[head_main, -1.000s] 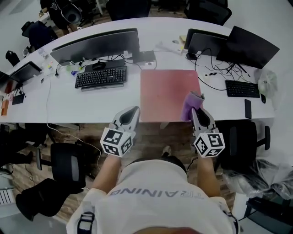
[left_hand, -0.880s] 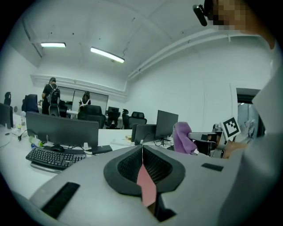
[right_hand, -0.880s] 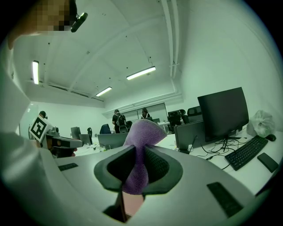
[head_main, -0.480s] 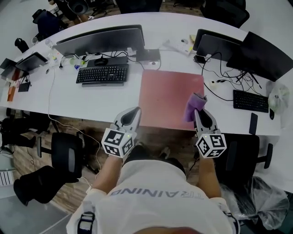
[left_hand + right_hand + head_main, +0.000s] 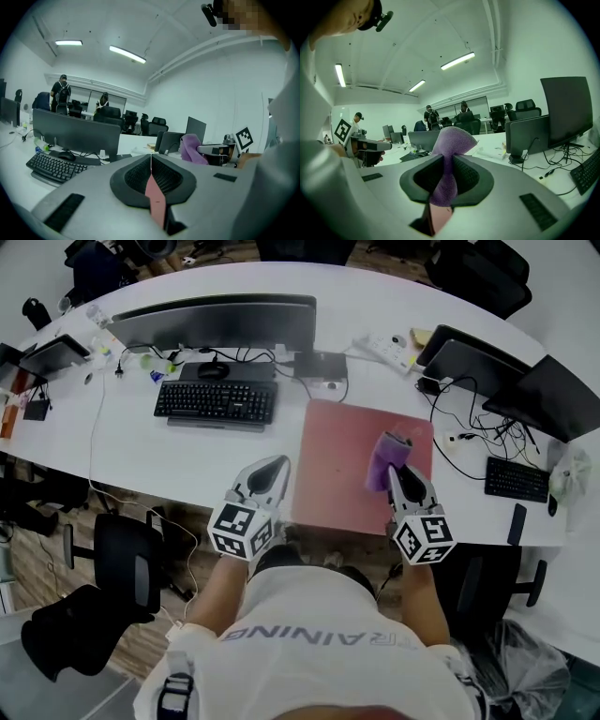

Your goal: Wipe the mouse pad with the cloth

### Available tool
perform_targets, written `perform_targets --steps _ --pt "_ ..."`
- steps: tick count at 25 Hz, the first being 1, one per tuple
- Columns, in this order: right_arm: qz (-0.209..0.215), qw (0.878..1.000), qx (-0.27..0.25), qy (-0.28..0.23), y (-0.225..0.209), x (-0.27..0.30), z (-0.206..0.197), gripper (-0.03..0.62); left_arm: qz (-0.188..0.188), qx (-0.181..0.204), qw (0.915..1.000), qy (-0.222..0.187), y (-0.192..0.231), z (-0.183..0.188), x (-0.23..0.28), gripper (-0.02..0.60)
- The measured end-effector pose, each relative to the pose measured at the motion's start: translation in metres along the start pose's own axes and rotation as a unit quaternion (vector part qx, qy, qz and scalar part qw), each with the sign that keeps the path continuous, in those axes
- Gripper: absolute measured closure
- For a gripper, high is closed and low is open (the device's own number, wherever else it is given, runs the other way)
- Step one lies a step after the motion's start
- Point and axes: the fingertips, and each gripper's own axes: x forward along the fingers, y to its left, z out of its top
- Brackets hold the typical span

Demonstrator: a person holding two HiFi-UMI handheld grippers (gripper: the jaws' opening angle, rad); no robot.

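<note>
At the front edge of the surface [image 5: 187, 454], the head view shows the mouse pad [image 5: 342, 451], with the cloth [image 5: 384, 457] over its right side in our right gripper [image 5: 400, 474] and our left gripper [image 5: 270, 470] beside its front left corner. Left gripper view: jaws together, empty. Right gripper view: jaws pinch a thin fold of cloth. We reckon rubbing could pull it free or drag the unheld pad.

Head cam sits above the person and looks steeply down on the white desk [image 5: 187, 451]. Each gripper cam rides right behind its own jaws, low and looking level across that desk. Left gripper view catches the right gripper [image 5: 202, 149] mid-right; right gripper view catches the left gripper [image 5: 386, 146] far left.
</note>
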Motion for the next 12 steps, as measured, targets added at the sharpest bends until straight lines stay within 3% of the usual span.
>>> perform_targets --steps 7,12 --pt "0.011 0.999 -0.003 0.030 0.031 0.098 -0.001 0.516 0.011 -0.020 0.9997 0.007 0.092 0.002 0.014 0.549" --pt "0.029 0.998 0.009 0.061 0.061 0.161 -0.019 0.516 0.009 -0.040 0.9989 0.022 0.128 -0.010 0.017 0.549"
